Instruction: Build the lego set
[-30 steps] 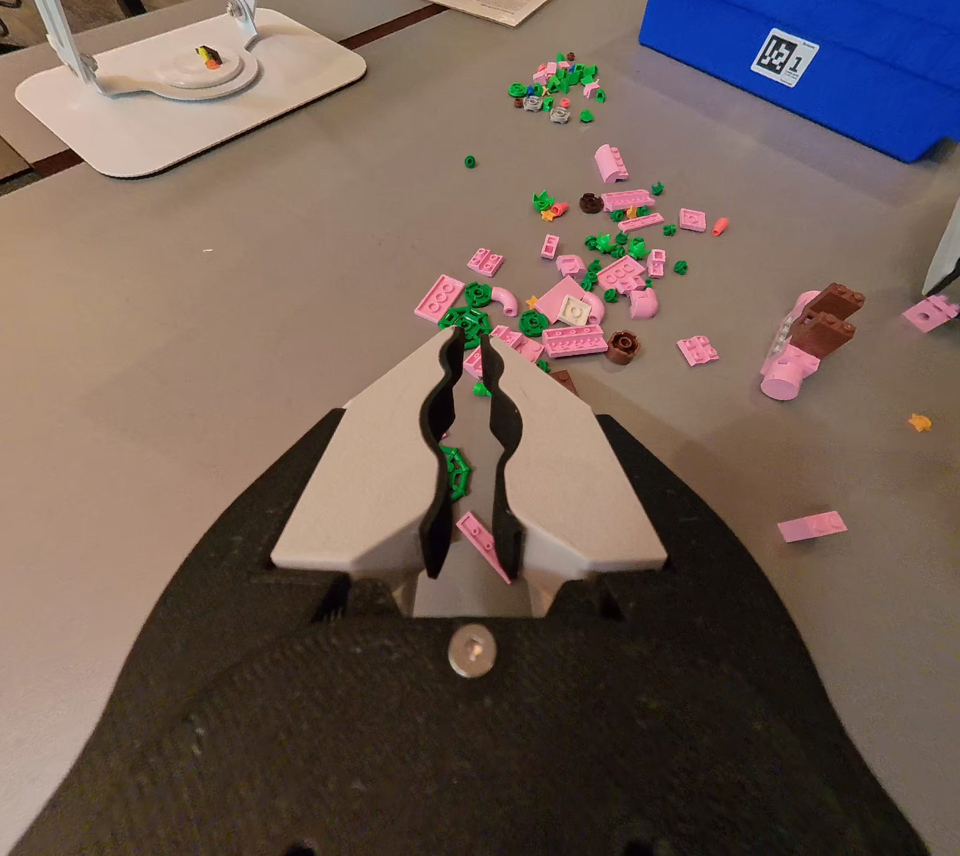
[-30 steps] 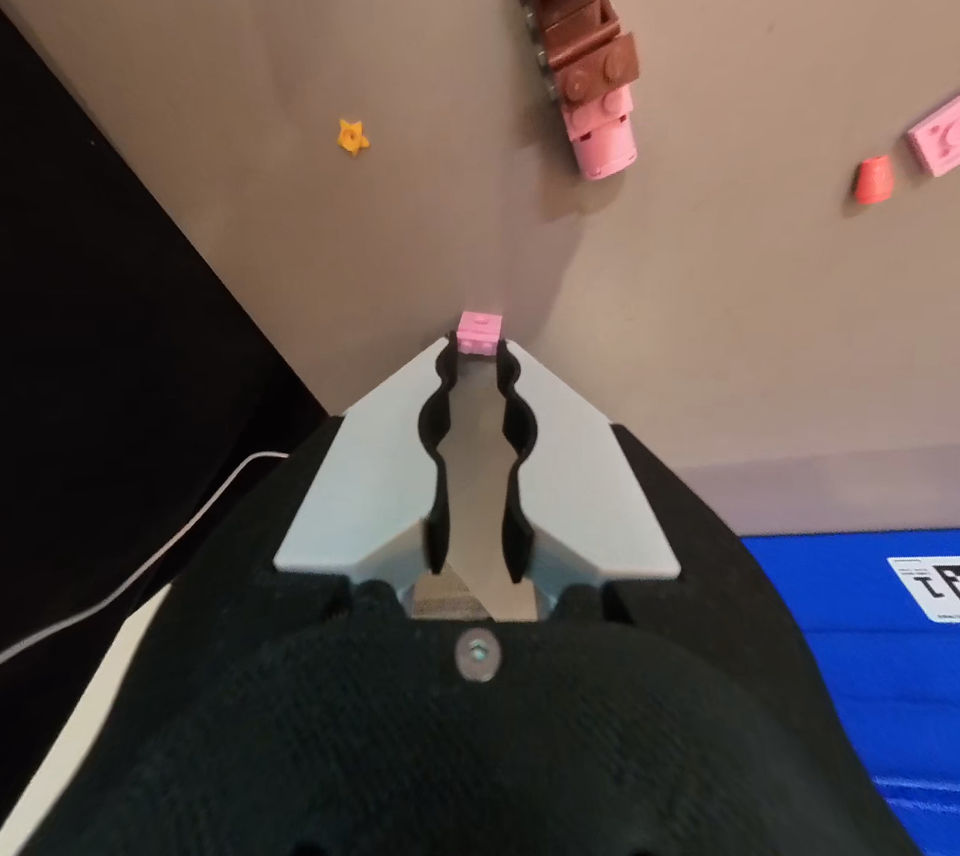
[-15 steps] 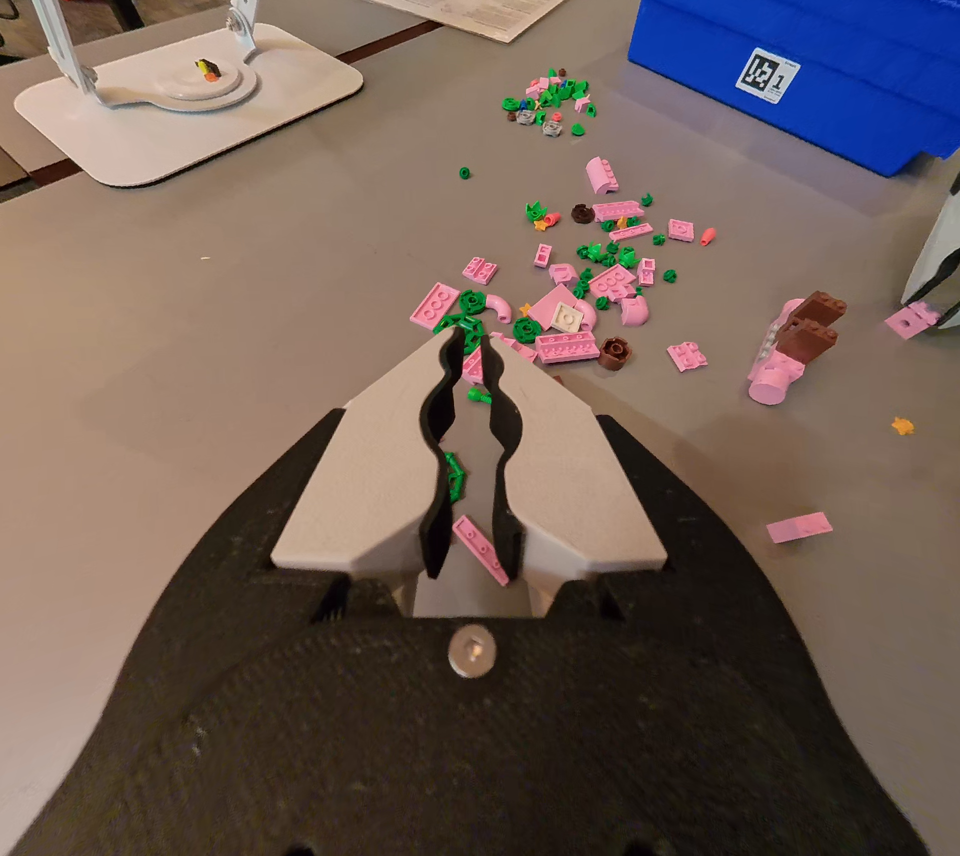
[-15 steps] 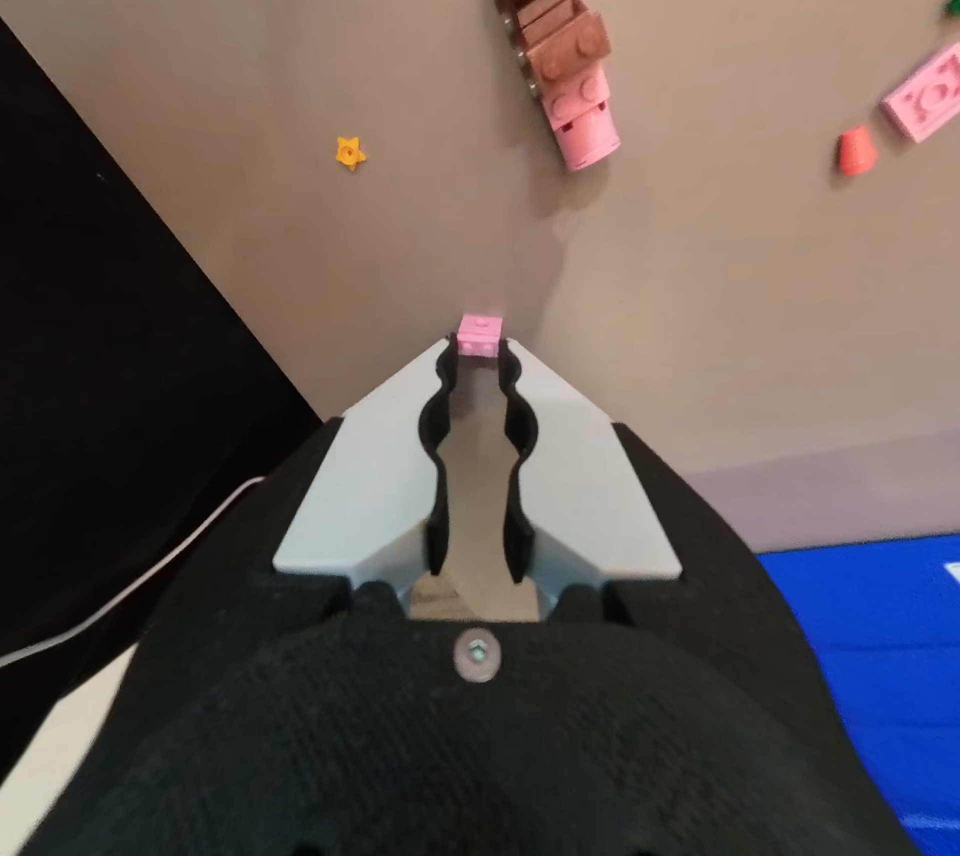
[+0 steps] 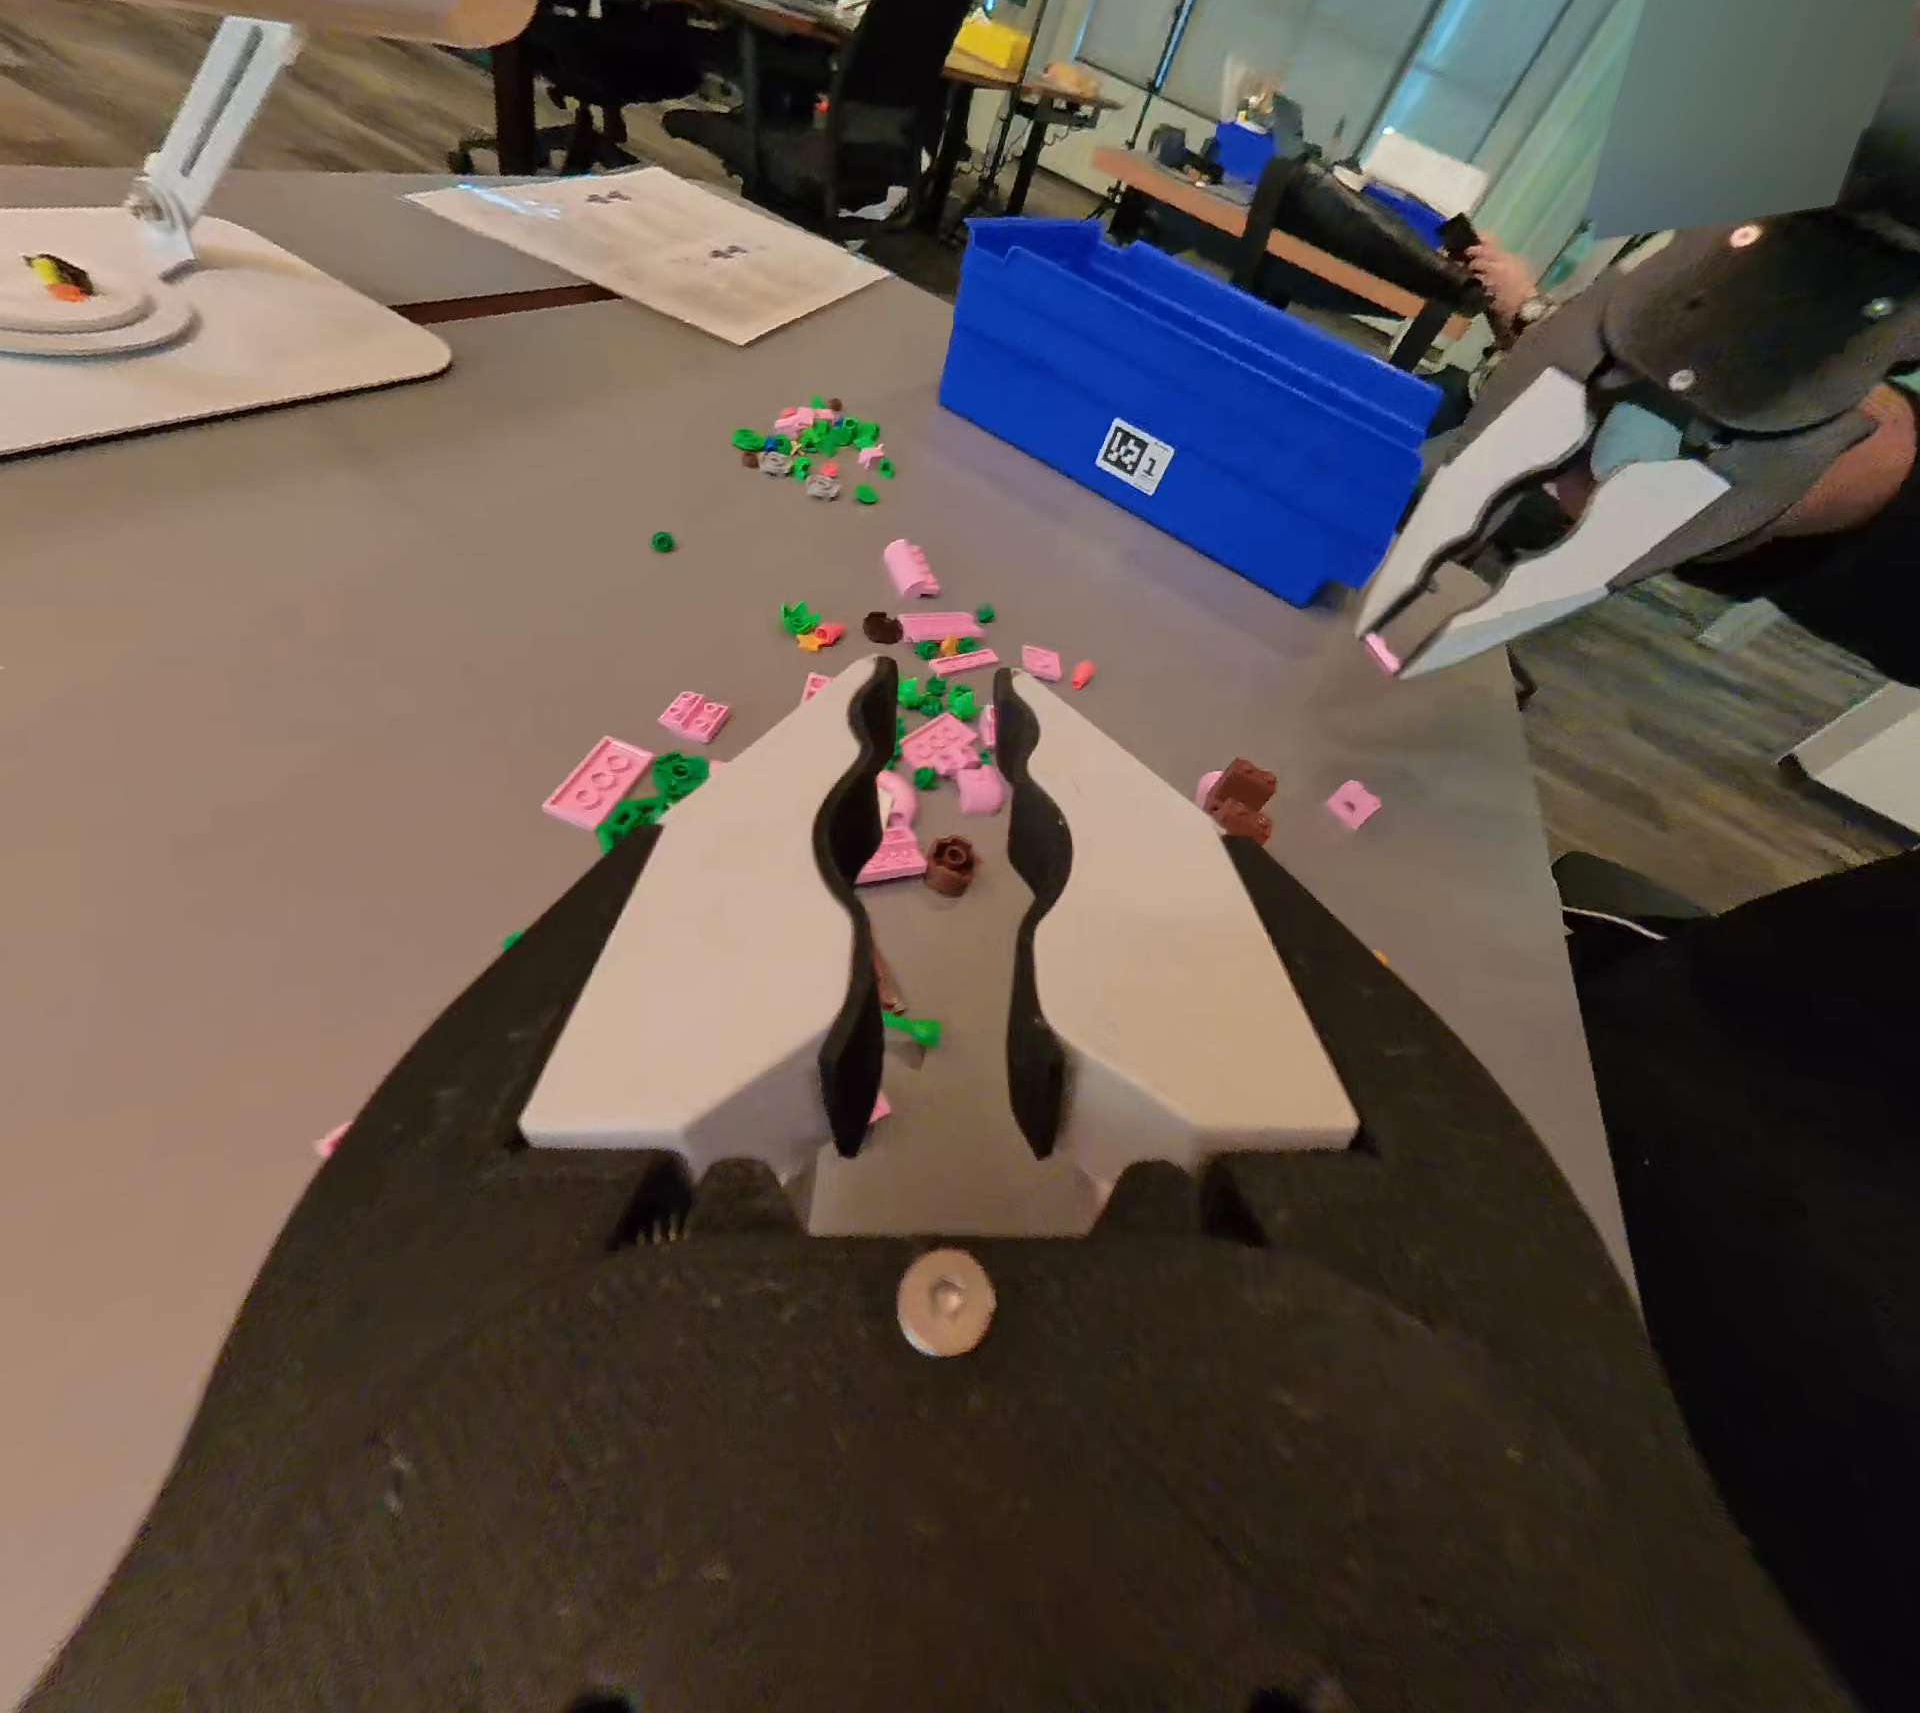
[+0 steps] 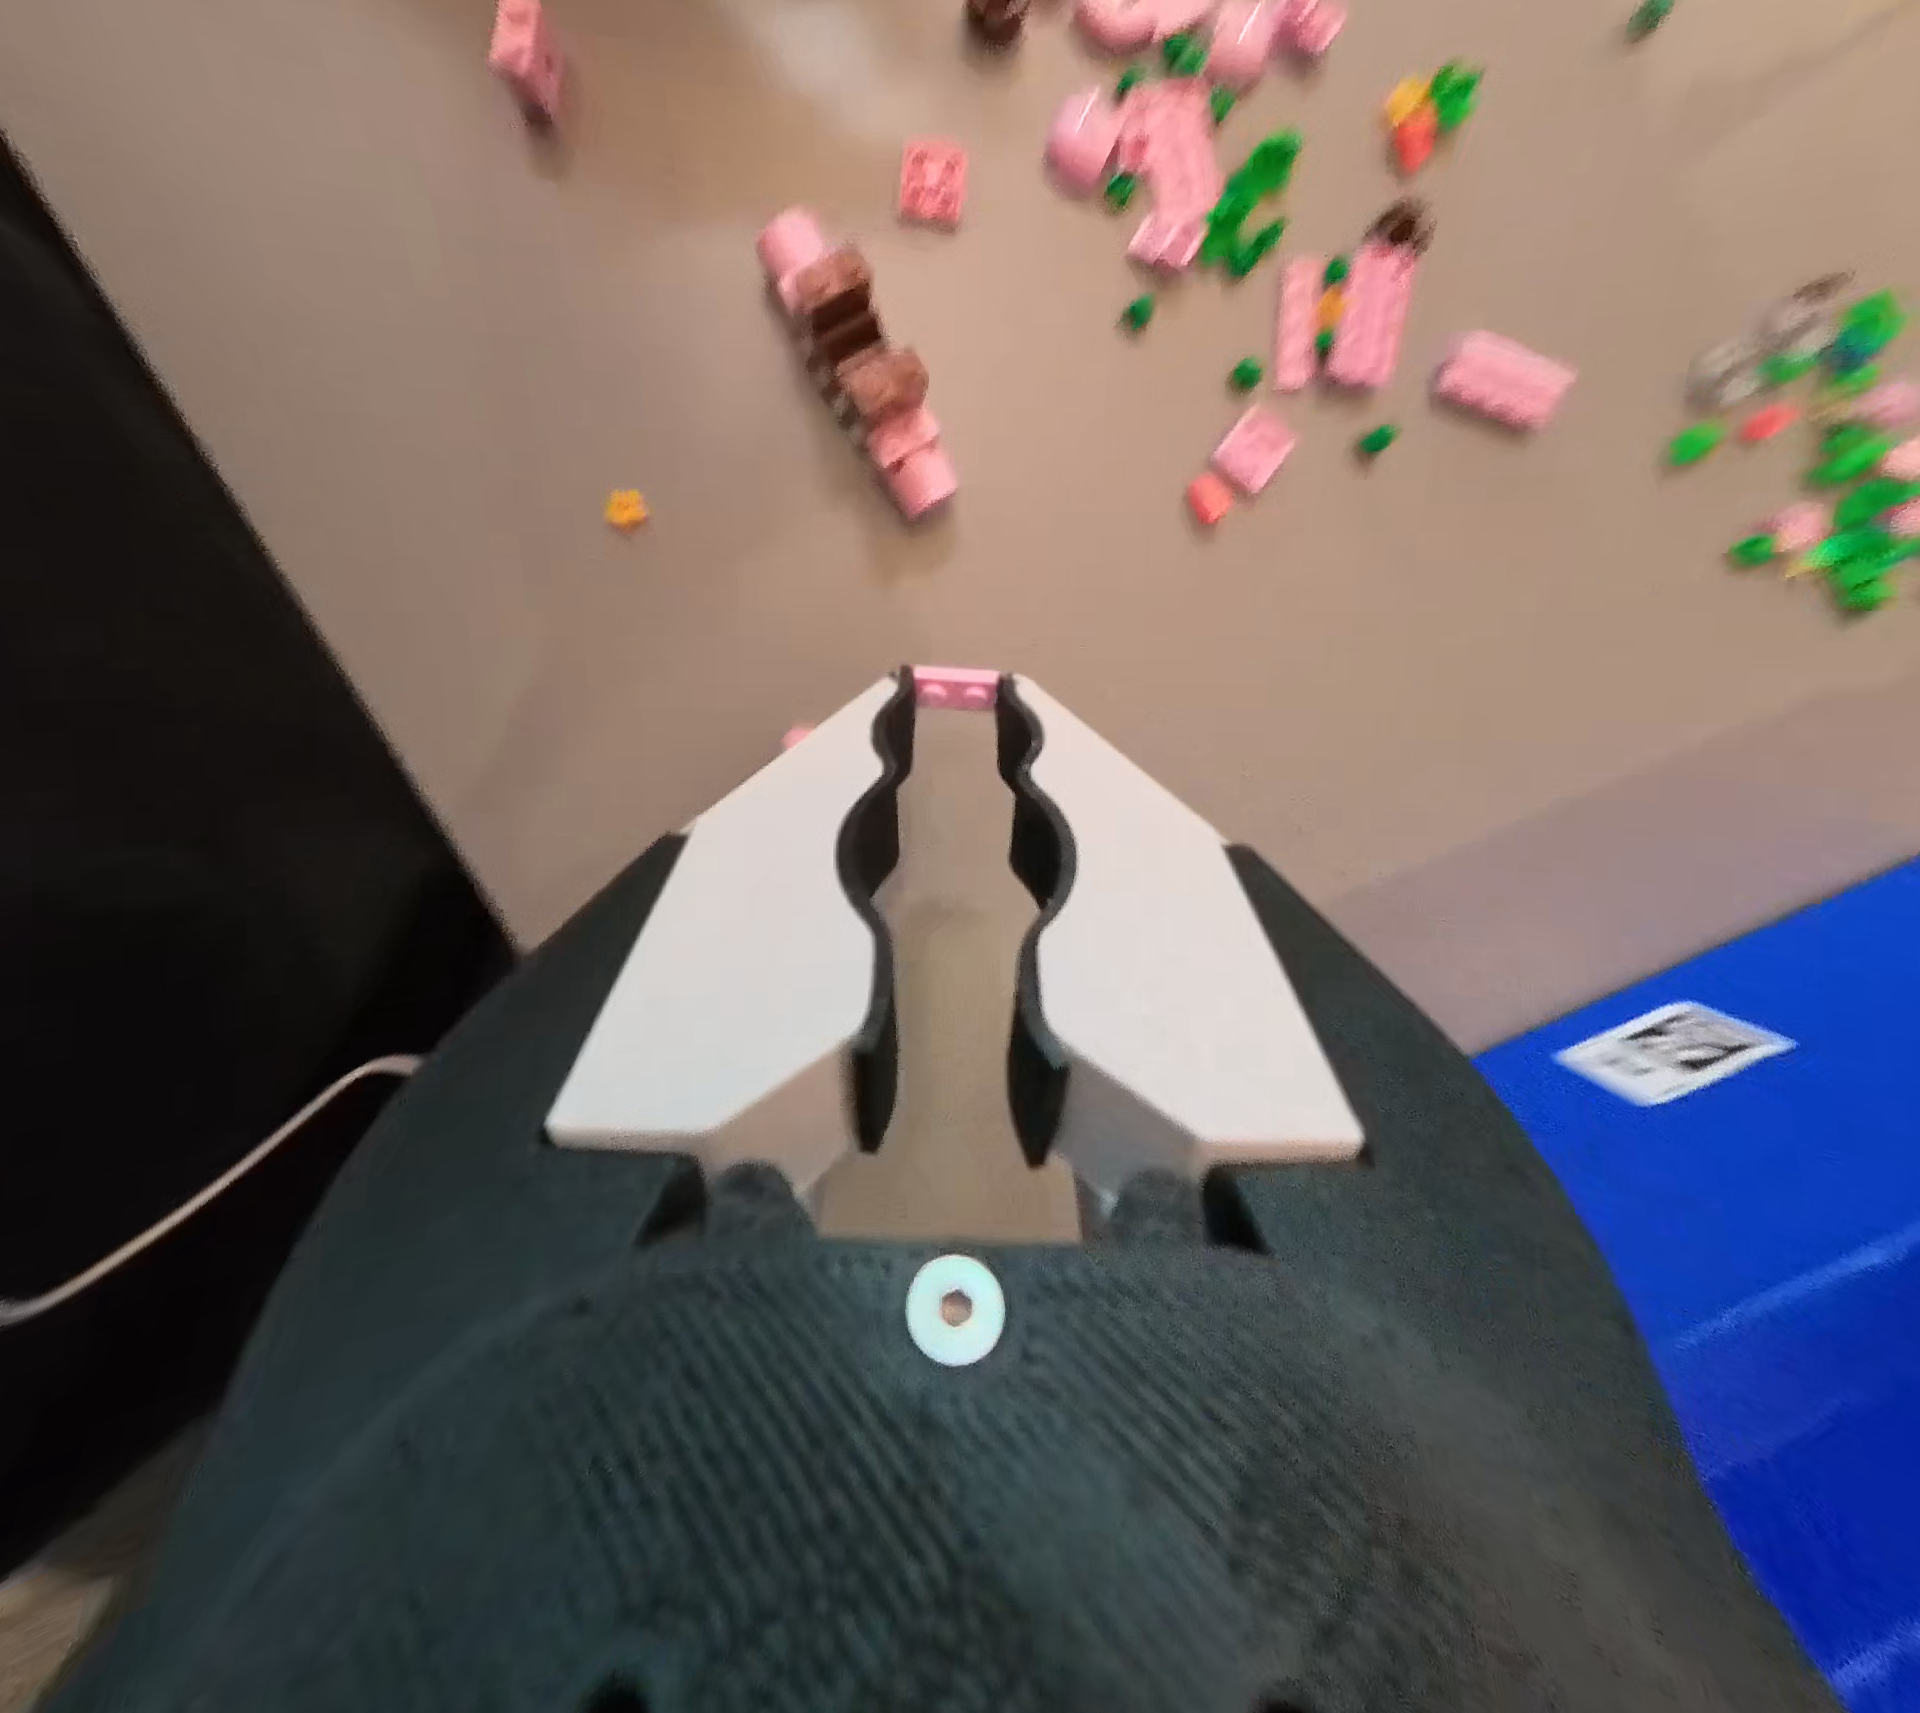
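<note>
Grey table (image 5: pixel 312 676): right gripper (image 6: pixel 951 689) (pinching pink brick (image 6: pixel 953 688)) near its edge.

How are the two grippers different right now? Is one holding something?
The right gripper is shut on a small pink brick at its tips; the left gripper is open and holds nothing. The right gripper is raised in the air near the blue bin; the left gripper points low over the pile of loose pieces on the table. Both have pale fingers with wavy black pads.
</note>
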{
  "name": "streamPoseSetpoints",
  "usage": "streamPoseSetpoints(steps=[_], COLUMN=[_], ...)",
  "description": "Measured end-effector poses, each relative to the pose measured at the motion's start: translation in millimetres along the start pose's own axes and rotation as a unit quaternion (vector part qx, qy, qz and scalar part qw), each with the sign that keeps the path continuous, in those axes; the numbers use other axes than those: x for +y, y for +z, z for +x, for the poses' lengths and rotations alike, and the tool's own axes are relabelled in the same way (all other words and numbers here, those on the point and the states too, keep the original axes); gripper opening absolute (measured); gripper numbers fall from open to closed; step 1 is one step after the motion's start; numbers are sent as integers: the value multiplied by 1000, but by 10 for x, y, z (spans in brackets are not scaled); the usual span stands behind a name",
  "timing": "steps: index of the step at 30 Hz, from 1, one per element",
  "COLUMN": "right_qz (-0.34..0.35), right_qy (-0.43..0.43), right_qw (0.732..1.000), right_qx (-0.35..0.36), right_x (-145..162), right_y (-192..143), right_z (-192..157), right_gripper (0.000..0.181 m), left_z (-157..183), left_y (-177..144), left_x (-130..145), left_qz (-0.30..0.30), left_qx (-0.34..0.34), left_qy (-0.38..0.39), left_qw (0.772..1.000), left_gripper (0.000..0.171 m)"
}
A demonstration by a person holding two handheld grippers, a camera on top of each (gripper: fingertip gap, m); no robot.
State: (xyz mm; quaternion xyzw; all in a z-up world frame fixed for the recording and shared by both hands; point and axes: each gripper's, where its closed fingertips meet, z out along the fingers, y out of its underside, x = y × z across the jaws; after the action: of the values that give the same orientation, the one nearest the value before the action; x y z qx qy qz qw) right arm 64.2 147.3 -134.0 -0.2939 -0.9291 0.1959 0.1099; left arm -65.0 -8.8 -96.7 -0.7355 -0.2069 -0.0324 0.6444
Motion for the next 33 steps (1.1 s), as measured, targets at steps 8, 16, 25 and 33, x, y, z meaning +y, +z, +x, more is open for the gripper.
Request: streamPoseSetpoints(steps=[8,16,25,33], right_qz=[-178,-300,-320,-206], right_qy=[14,-21,32,16], right_qw=[981,951,945,977], right_qx=[-75,-78,-66,-55], right_x=[352,415,773,627], right_y=[180,317,338,298], right_z=[-351,-347,-307,-276], right_gripper=[14,14,14,26], left_z=[-19,-159,-257,-291], left_y=[33,-70,-101,-110], left_x=[55,76,156,168], left_qz=[-12,-28,-57,-60], left_qx=[-10,-52,-83,-88], left_qy=[-3,25,54,51], left_qw=[1000,998,993,993], left_gripper=[15,15,13,13])
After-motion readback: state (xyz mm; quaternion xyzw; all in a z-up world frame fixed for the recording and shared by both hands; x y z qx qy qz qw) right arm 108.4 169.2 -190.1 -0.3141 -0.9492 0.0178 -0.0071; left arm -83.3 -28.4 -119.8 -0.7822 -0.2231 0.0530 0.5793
